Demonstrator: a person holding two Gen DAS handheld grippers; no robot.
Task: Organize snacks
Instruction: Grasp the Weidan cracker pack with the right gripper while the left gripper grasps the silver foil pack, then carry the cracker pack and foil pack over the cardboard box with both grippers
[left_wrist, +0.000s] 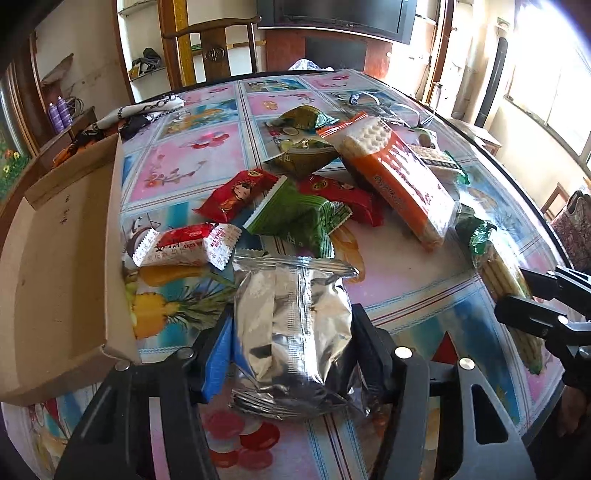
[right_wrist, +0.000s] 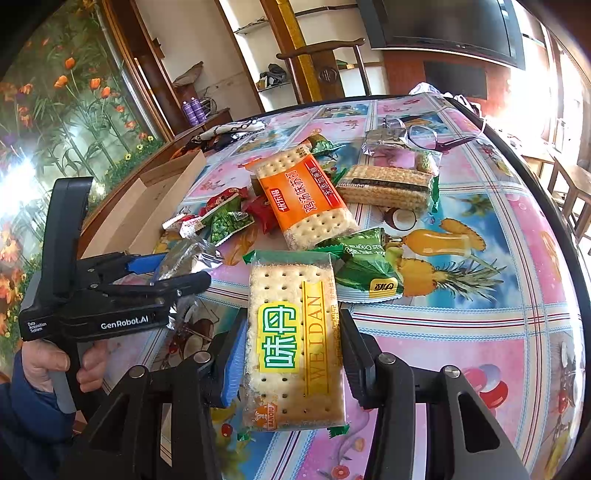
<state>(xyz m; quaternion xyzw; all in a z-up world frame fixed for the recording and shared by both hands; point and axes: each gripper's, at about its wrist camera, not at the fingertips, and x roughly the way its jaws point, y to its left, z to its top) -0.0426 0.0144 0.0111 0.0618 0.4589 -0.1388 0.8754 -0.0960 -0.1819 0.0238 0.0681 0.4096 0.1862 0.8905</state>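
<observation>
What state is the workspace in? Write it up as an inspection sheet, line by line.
Surface: table under a fruit-print cover.
Job's things: cardboard box open at its left edge; snack packets piled mid-table, orange cracker pack on top.
Clutter: glasses and patterned cloth at the far side.
Grippers: left gripper shut on silver foil packet; right gripper shut on Weidan cracker pack.
Cables: nothing seen.
Surroundings: wooden chair, dark screen, shelves behind.

Cardboard box (left_wrist: 66, 258) left of snack pile (left_wrist: 314, 184)
</observation>
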